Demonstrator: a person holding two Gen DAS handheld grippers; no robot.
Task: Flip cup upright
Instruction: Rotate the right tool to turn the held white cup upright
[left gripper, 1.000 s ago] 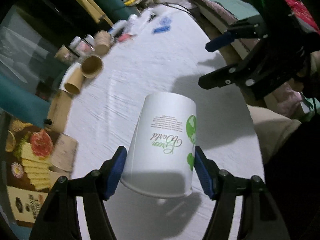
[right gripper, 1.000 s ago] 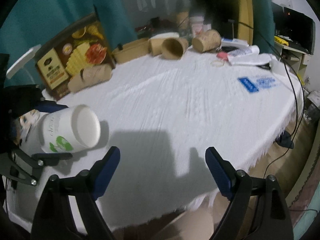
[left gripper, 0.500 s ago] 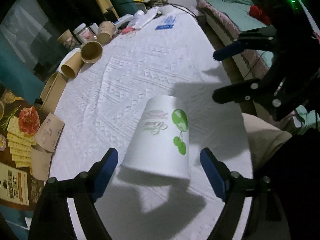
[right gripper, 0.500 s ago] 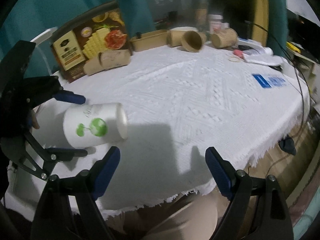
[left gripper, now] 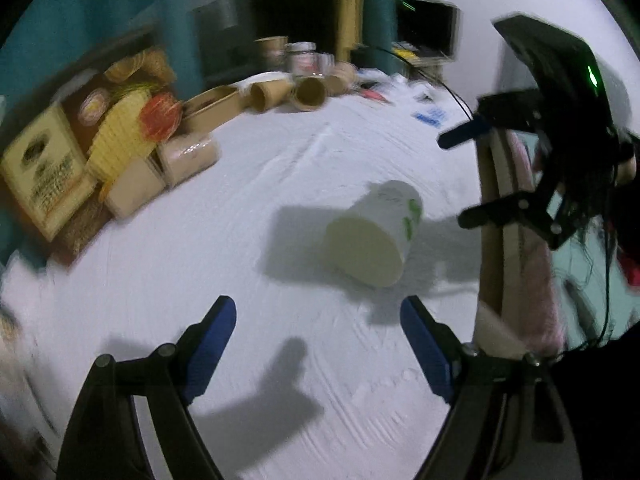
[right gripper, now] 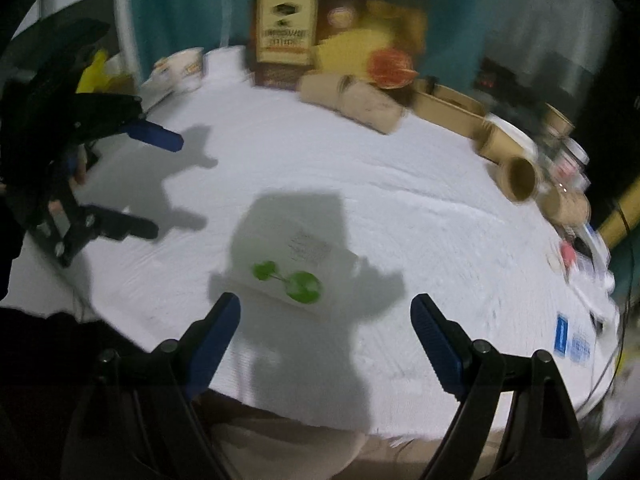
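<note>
Since half a second ago we have let the cup go and drawn the left gripper (left gripper: 318,344) back; the cup (left gripper: 374,232) now lies on its side on the white tablecloth (left gripper: 200,240), free of both tools. Left wrist view: our jaws stand wide apart and hold nothing; the cup sits right of centre, above and beyond the right fingertip, its open mouth turned toward us and its base pointing to the upper right. The right gripper (left gripper: 464,178) hangs at the right edge of the frame, also spread wide. Right wrist view, blurred: the cup (right gripper: 292,274) lies just above the gap of the right gripper (right gripper: 326,326), jaws parted and empty, its long axis running up-frame away from us. We judge the right gripper nearer and better lined up for the next grasp.
</note>
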